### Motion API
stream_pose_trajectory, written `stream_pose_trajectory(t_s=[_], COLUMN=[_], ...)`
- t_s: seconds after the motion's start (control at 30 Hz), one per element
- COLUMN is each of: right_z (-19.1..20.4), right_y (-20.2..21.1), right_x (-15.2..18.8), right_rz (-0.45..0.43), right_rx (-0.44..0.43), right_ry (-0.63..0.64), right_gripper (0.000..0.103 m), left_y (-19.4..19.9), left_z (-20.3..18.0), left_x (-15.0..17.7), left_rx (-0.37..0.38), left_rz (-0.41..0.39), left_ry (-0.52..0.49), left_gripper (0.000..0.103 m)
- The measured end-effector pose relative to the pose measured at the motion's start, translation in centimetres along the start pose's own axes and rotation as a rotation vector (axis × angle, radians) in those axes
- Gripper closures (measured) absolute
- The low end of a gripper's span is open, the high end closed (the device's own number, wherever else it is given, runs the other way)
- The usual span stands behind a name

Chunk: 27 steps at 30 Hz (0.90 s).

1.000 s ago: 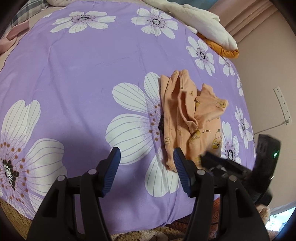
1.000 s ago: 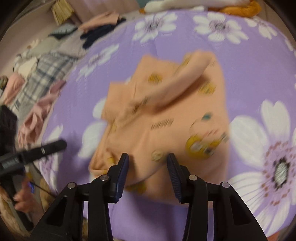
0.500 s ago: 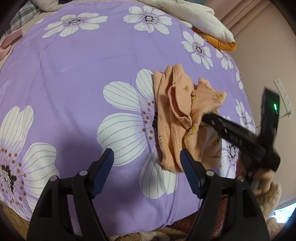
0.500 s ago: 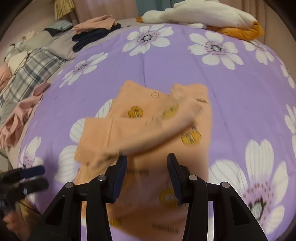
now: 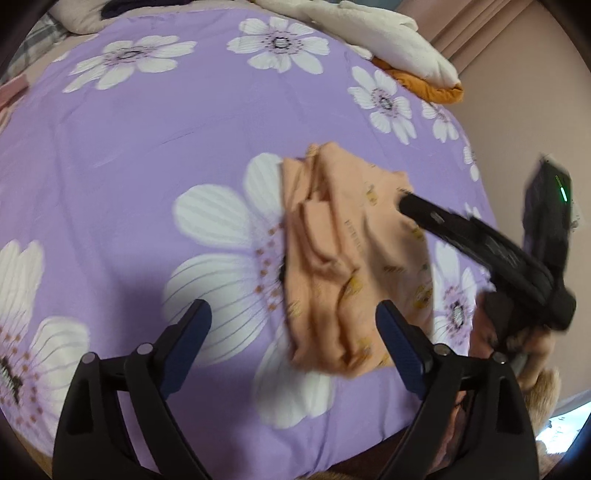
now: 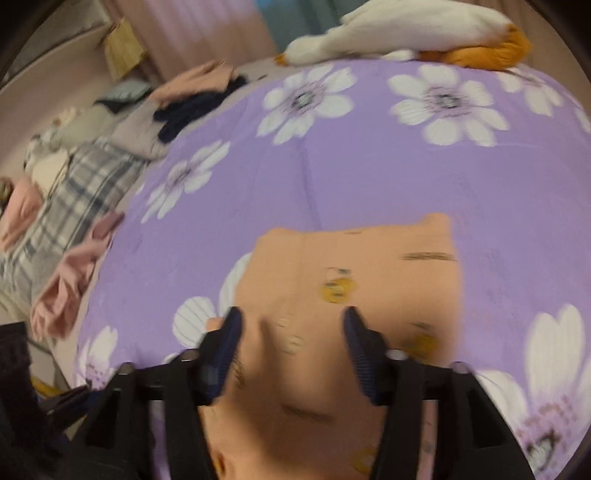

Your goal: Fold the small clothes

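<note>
A small peach garment (image 5: 332, 258) with yellow cartoon prints lies bunched in folds on the purple flowered bedsheet (image 5: 147, 147). My left gripper (image 5: 293, 325) hovers over its near left edge. Its jaws are opening wide and no cloth is pinched between them. The right gripper (image 5: 402, 203) reaches in from the right, its tip above the garment's far right part. In the right wrist view the garment (image 6: 351, 273) lies flat under the right gripper (image 6: 293, 328). Those jaws are opening too, with the pads clear of the cloth.
A white and orange plush bundle (image 6: 406, 33) lies at the bed's far edge. Plaid bedding (image 6: 85, 184), pink clothes (image 6: 62, 291) and dark clothes (image 6: 192, 110) are piled on the left. A wall (image 5: 517, 110) runs close along the right. The bed's near edge (image 5: 332, 458) is just below the grippers.
Both grippers' jaws have widened. The right gripper has risen and swung over the garment. The loose sleeve that was moving in the earlier frames now lies flat.
</note>
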State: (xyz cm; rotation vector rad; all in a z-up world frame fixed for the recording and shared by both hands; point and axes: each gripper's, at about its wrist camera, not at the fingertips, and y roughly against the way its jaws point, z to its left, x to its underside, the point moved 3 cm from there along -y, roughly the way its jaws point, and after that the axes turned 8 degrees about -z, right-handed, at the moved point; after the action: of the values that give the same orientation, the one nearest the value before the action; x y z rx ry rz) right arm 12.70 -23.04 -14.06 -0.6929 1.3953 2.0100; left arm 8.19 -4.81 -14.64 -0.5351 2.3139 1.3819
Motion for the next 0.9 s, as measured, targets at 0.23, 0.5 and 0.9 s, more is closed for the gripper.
stream_pose_trajectory(t_s=[0.23,0.5,0.9], right_z=[-6.0,-6.3,-3.4], right_y=[1.7,0.3,1.4], right_x=[3.1,4.3,2.8], right_rz=[0.056,0.077,0.002], right_rx=[0.093,0.001,-0.028], right_ry=[-0.145,-0.184,-0.104], right_gripper=[0.035,0.043,0.077], left_y=[-5.5,-8.3,-6.3], left_z=[-1.9,-2.8,-4.7], left_x=[-0.5,-0.8,-1.3], left_rx=[0.08,0.082,0.118], left_rz=[0.095,0.111,0.042], left_ry=[0.026,0.025,-0.022], left_gripper=[0.009,0.036,0.075])
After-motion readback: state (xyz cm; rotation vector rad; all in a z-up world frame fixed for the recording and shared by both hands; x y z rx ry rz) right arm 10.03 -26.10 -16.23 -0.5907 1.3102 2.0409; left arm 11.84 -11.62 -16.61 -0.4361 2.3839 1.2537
